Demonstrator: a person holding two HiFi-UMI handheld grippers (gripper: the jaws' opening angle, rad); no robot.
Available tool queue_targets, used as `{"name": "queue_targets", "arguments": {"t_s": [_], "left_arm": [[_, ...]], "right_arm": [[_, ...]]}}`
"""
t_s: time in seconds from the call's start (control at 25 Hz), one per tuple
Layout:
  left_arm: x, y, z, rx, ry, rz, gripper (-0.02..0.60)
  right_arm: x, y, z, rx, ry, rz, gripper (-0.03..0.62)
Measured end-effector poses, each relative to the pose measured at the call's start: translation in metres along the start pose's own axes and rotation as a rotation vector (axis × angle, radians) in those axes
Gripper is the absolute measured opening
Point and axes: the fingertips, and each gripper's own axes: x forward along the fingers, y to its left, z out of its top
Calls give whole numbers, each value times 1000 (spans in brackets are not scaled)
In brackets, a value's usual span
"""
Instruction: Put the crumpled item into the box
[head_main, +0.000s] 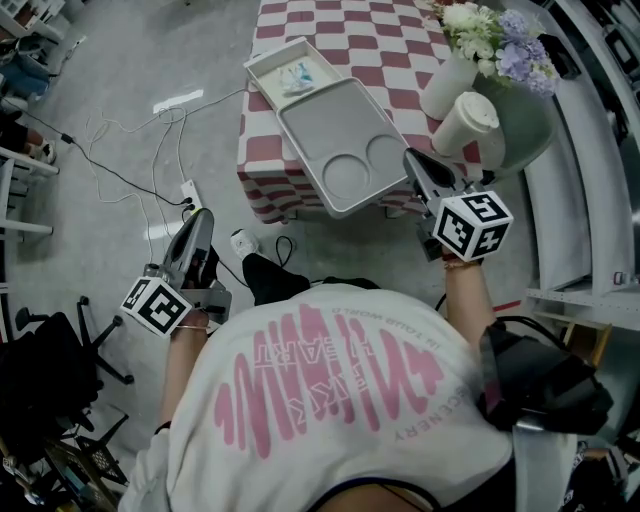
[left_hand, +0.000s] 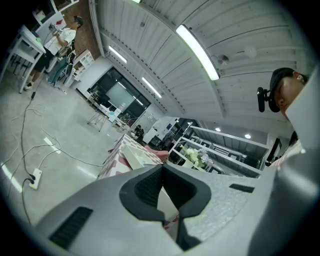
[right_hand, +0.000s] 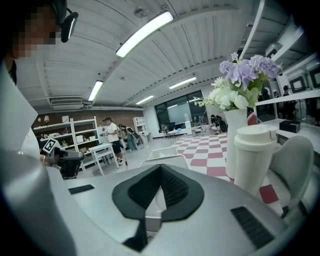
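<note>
The crumpled item (head_main: 298, 76), a pale bluish-white wad, lies inside the open white box (head_main: 272, 62) at the far left corner of the checkered table (head_main: 330, 30). A grey tray (head_main: 345, 140) with two round hollows leans against the box and overhangs the table's near edge. My right gripper (head_main: 412, 156) is shut and empty beside the tray's near right corner. My left gripper (head_main: 203, 216) is shut and empty too, held low over the floor, left of the table. The right gripper view shows the box (right_hand: 161, 151) beyond the shut right gripper (right_hand: 160, 167). The left gripper (left_hand: 162, 167) points toward the table (left_hand: 117, 156).
A lidded white cup (head_main: 466, 121) and a white vase (head_main: 446, 86) of flowers (head_main: 500, 42) stand at the table's right edge, with a grey chair (head_main: 528, 125) beside them. A power strip (head_main: 187, 196) and cables lie on the floor at left. A black chair (head_main: 50, 370) is behind me.
</note>
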Motion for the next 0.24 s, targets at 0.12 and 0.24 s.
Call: {"name": "queue_targets", "arguments": {"t_s": [0.12,0.24], "left_arm": [[0,4,0,18,10,8,8],[0,8,0,7,12,9,8]], "right_arm": [[2,-1,2,3,-2,-6,5],[5,-1,2,3,0,-10,5]]}}
